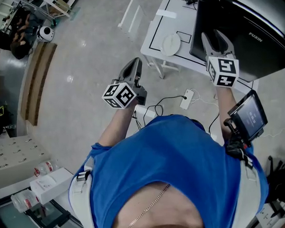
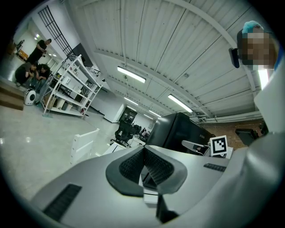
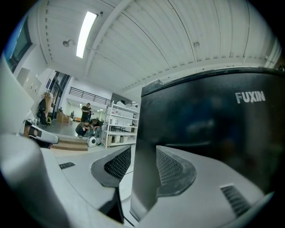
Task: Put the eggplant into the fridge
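Right tool (image 3: 143, 165) straddles black fridge (image 3: 209, 133) edge (interior unseen).

Two hand-held grippers: the left gripper (image 1: 136, 68) at centre, the right gripper (image 1: 217, 36) at upper right. Two marker cubes (image 1: 119, 95), one on each gripper. One black fridge (image 1: 245, 27) in the upper right corner. One white table (image 1: 168, 18) at upper centre, with one round white plate (image 1: 170, 44) on it. One white slatted frame (image 1: 129, 13) at top centre. One power strip (image 1: 186, 99) on the floor at centre. One small screen (image 1: 249, 114) at right. Two plastic bottles (image 1: 43, 168) and one white box (image 1: 53, 184) at lower left. In the left gripper view, a group of three people (image 2: 33, 67) at upper left, with one white shelf rack (image 2: 67, 89) beside them.
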The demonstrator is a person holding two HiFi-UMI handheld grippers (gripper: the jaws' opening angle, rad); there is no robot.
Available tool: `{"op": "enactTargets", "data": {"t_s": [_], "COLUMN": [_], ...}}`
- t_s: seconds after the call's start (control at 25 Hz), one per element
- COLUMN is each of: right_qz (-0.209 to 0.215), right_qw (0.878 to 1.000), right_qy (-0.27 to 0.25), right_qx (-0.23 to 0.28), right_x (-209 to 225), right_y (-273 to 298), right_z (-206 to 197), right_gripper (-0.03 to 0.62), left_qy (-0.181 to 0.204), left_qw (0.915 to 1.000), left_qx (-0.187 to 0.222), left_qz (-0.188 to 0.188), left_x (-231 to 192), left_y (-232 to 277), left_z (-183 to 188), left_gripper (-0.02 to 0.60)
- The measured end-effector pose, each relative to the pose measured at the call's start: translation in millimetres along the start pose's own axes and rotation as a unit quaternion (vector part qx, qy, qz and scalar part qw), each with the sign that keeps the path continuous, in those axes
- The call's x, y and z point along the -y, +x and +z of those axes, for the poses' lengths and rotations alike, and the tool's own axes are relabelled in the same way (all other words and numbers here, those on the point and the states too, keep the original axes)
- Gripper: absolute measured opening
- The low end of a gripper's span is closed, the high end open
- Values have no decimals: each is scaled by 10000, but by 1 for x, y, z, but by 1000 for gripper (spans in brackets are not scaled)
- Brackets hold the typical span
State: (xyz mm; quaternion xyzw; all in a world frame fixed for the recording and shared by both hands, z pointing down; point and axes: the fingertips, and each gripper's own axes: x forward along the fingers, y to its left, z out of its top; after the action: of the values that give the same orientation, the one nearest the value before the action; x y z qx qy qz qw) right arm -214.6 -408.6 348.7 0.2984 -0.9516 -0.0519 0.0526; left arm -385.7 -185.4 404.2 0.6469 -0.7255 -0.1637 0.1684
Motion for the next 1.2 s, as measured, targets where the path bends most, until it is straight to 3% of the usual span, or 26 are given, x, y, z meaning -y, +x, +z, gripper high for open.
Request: {"op": "enactTargets", "data": {"t_s": [0.2,0.44,0.8,1.2], "right_qz": [45,-124,-443,-1007], "right_qw": [10000,9998,9983,9936], "right_qy": [62,175,357,520], "right_qx": [-1,-33,-83,-31], "right_x": [-9,-46,-22,-53], "right_y": [-13,-78,-96,-215], "right_z": [1,7,-22,0], "right_gripper": [178,178,178,152], "left_qy": [-22,-11,-29,23], "left_qw": [9999,9977,9911,9796], "left_qx": [-75,-277,-545,-693], "left_qz": [-151,-612,-1217,-1886], "left_x": [6,28,45,103], "left_y": [2,-32,22,-38], "left_z": [-2,-5,-40,-41], "left_gripper": [8,8,8,8]}}
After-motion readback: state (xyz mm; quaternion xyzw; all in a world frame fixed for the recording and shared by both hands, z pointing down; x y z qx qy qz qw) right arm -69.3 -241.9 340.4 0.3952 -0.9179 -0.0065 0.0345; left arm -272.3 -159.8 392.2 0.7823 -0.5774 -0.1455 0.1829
